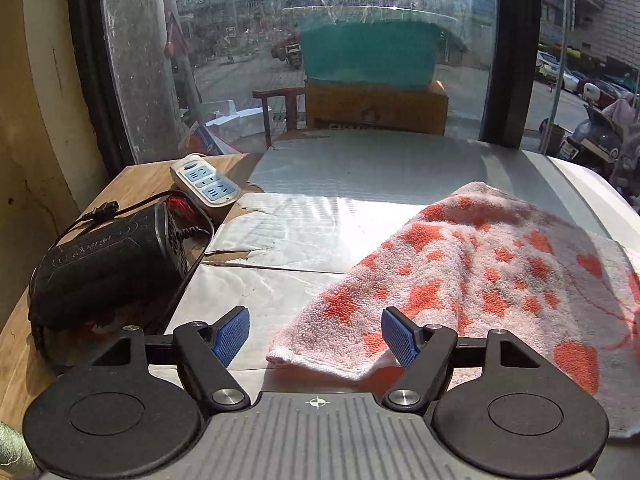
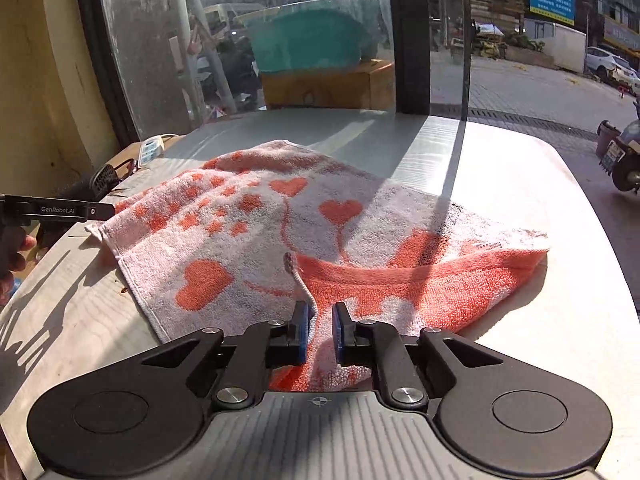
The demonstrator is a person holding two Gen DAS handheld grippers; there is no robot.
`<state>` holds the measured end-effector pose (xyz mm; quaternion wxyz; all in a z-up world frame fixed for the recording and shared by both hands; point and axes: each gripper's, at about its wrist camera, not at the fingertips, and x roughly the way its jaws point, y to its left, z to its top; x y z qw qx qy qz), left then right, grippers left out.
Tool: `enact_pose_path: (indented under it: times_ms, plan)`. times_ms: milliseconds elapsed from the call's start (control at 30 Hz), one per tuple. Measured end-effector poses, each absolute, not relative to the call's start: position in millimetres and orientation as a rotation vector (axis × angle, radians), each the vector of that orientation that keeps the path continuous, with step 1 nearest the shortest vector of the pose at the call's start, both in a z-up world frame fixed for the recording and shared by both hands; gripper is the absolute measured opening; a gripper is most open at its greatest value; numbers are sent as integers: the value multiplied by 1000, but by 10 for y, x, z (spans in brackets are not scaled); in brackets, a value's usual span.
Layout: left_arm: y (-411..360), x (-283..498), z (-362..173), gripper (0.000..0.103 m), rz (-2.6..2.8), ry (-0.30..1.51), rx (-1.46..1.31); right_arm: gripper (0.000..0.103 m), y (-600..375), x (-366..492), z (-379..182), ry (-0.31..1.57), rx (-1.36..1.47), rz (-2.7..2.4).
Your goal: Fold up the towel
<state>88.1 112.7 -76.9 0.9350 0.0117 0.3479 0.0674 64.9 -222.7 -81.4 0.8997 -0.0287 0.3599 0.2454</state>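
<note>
A pink towel (image 1: 472, 276) with orange hearts and stars lies rumpled on the white table (image 1: 320, 208). My left gripper (image 1: 316, 334) is open, and the towel's near left corner lies between its blue pads, untouched by the left one. In the right wrist view the towel (image 2: 248, 224) spreads across the table, with its orange border edge folded over at the near right. My right gripper (image 2: 320, 334) is nearly closed on a raised fold of that near edge. The left gripper's finger (image 2: 60, 210) shows at the towel's left corner.
A black power adapter (image 1: 108, 264) with its cable and a white power strip (image 1: 206, 184) sit on the wooden ledge at the left. A large window (image 1: 320, 60) stands right behind the table. The table's right edge (image 2: 600, 220) curves away toward the street.
</note>
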Motion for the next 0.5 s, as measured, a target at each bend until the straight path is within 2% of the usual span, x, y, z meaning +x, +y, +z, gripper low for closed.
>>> enact_pose_path:
  times_ms: [200, 233, 267, 300, 333, 367, 400, 433, 500]
  plan:
    - [1200, 946, -904, 74, 100, 755, -19, 13, -2298, 619, -854, 755, -68, 499]
    - [1208, 951, -923, 70, 91, 765, -29, 13, -2315, 613, -856, 756, -69, 497]
    - [1220, 953, -942, 61, 72, 775, -50, 13, -2332, 610, -857, 756, -68, 496]
    - [1232, 946, -948, 57, 58, 775, -70, 13, -2350, 605, -857, 757, -67, 494]
    - [1230, 942, -942, 44, 50, 773, -77, 13, -2370, 600, -858, 758, -65, 493]
    - [1223, 940, -933, 24, 42, 772, -79, 13, -2385, 597, -862, 759, -63, 491]
    - [1221, 941, -927, 14, 28, 775, -89, 13, -2406, 595, -866, 761, -59, 489]
    - [1222, 949, -920, 9, 6, 783, -109, 13, -2421, 595, -867, 762, -55, 489]
    - [1194, 951, -903, 9, 0, 782, -115, 13, -2447, 601, -866, 763, -46, 485]
